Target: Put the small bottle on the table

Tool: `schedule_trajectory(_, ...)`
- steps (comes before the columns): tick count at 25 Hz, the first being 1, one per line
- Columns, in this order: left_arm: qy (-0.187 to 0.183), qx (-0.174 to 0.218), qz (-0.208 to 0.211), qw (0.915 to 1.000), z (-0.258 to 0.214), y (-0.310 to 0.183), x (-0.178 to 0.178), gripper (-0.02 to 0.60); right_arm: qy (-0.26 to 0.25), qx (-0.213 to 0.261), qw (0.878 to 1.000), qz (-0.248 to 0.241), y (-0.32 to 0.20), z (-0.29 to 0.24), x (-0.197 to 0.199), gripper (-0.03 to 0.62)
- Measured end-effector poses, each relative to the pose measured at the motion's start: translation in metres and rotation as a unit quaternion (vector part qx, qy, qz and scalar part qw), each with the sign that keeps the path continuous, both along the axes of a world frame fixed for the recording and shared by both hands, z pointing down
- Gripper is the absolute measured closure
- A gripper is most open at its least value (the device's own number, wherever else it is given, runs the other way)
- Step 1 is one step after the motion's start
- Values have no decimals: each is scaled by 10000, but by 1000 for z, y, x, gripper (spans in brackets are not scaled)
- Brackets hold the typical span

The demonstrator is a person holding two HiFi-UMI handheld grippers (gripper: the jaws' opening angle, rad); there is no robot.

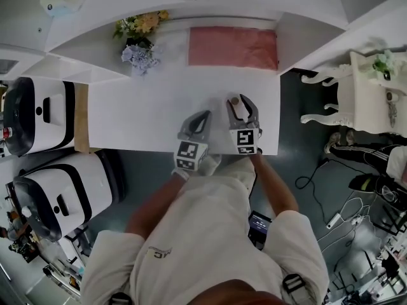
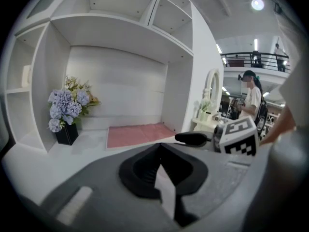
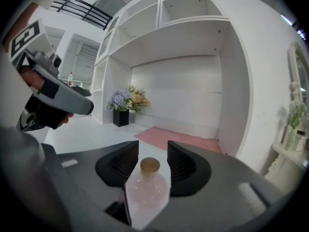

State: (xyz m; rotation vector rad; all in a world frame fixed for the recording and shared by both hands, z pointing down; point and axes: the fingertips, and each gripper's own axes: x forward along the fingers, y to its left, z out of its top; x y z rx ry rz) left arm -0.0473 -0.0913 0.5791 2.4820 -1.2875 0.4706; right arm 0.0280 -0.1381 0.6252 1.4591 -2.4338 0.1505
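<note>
Right claw [image 3: 152, 149]: released, jaws spread wide, pads clear of the bottle [image 3: 146, 190] on both sides at cap height. A gap shows on each side of the gold cap [image 3: 149, 165].

Bottle: small, pale pink, upright, with its long axis vertical and the cap on top. It stands right between the right claw's jaws, set back from the tips. In the head view it is on the white table [image 1: 146, 116], on the person's side of the pink mat [image 1: 232, 46], well apart from it and near the table's front edge. The base is hidden in the right gripper view, so I judge it to be resting on the table rather than see it.

Left claw [image 2: 159, 149]: clenched, tips together, nothing in it. It is on the same side of the mat, just beside the right claw and farther from the bottle.

Key relation: the bottle is still inside the right claw's span, and its body is wider than its cap, so clearance is tightest low down.

Judgement: placing looks done. The remaining move would be to draw the right claw straight back along its own line. Drifting sideways could clip the body and tip the bottle.
</note>
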Motion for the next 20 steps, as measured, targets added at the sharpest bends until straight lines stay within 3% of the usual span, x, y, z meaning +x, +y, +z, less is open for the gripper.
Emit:
schedule_trajectory(8, 174, 178, 2, 9997, -28, -3, 0, 581, -200, 222, 9993, 218, -3, -71, 10, 448)
schedule_trajectory(16, 405, 448, 106, 9981, -71, -4, -3, 581, -93, 512, 9980, 364, 13, -154, 19, 468)
schedule_trajectory(20, 566, 763, 280, 9951, -111, 0, -2, 581, 45, 559, 9963, 655, 22, -186, 32, 537)
